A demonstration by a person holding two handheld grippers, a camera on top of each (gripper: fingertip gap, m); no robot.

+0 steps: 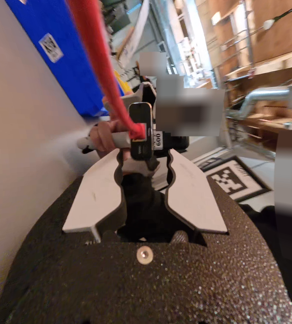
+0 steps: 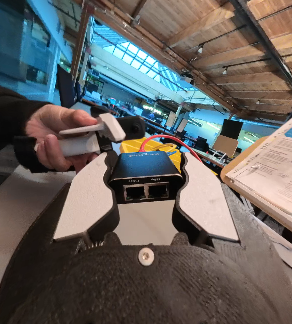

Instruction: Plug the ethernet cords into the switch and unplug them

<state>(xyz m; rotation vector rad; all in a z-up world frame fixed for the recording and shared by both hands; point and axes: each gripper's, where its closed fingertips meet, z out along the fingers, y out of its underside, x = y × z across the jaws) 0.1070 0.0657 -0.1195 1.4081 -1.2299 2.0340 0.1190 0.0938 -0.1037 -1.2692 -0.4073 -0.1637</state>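
We're gripping the black switch [image 2: 146, 173] between the white fingers of the right tool [image 2: 147, 168], its two empty ports facing us above the white desk [image 2: 10, 219]. A red cord [image 2: 169, 140] is sitting plugged into its far end, arcing away past a yellow bin [image 2: 133, 146]. Our left tool [image 1: 144, 164] is hanging spread wide, gripping nothing, pointing at the switch and the red plug.
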